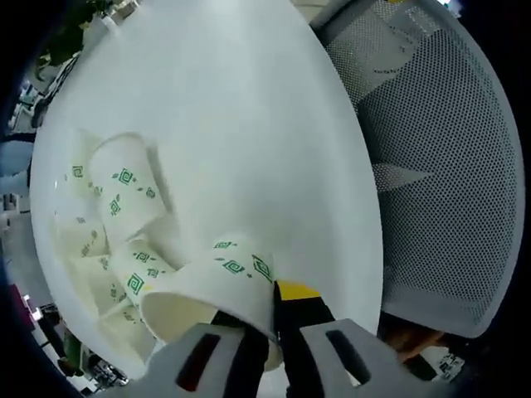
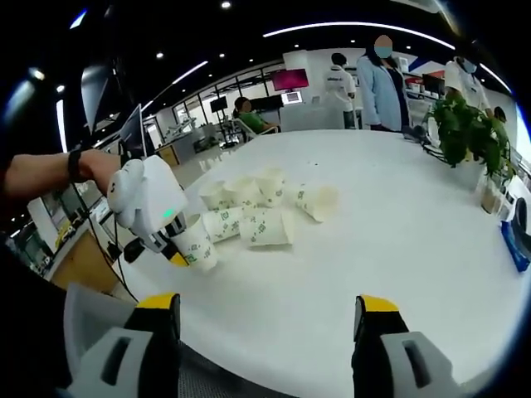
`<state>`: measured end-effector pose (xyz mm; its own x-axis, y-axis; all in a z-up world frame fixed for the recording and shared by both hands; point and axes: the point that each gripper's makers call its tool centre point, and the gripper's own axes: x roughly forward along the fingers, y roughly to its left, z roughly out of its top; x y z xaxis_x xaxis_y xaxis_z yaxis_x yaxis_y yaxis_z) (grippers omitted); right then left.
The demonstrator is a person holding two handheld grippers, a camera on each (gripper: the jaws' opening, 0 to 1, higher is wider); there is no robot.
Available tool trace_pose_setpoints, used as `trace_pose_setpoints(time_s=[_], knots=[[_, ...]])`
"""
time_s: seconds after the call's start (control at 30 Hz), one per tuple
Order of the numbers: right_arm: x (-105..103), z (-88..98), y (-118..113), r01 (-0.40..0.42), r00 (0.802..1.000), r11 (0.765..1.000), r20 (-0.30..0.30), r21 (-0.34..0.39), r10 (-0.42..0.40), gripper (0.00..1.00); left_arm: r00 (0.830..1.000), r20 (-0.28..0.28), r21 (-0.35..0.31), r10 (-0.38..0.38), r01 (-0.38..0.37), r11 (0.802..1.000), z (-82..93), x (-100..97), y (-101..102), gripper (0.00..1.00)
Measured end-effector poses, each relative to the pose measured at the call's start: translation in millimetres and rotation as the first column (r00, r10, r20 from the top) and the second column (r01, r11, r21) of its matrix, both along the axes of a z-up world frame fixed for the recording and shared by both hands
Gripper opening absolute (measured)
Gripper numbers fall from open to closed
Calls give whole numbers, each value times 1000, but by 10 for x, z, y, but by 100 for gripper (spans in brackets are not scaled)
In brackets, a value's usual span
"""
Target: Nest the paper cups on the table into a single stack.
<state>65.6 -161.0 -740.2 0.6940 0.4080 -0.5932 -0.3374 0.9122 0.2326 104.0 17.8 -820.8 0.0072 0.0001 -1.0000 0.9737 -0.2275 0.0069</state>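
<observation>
My left gripper (image 1: 267, 313) is shut on the rim wall of a white paper cup with green square marks (image 1: 217, 280), one jaw inside the cup's mouth and one outside. In the right gripper view the same left gripper (image 2: 172, 247) holds that cup (image 2: 196, 242) just above the table's near left part, a hand behind it. Several more cups (image 1: 124, 186) lie and stand in a loose cluster (image 2: 253, 207) beyond it, some tipped on their sides, one apart (image 2: 316, 201). My right gripper (image 2: 267, 313) stands open over the near table edge with nothing between its fingers.
The white round table (image 2: 398, 240) stretches wide to the right of the cups. A grey mesh chair (image 1: 440, 166) stands beside the table's edge. A potted plant (image 2: 469, 133) sits at the far right, and people stand or sit beyond the far side.
</observation>
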Motion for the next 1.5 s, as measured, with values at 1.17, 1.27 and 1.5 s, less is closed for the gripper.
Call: trace_pose_setpoints(time_s=[1.17,1.27,1.5], knots=[[10,-29,58,-17,1000,1000,1,10,17,87,1000,-3,-69,12,-12,998,154,22,22,23],[11,-28,83,-21,1000,1000,1,11,21,87,1000,-5,-91,27,-27,996,212,12,7,24],[26,-18,107,-23,1000,1000,4,16,23,87,998,-11,-133,66,-67,989,294,24,43,25]])
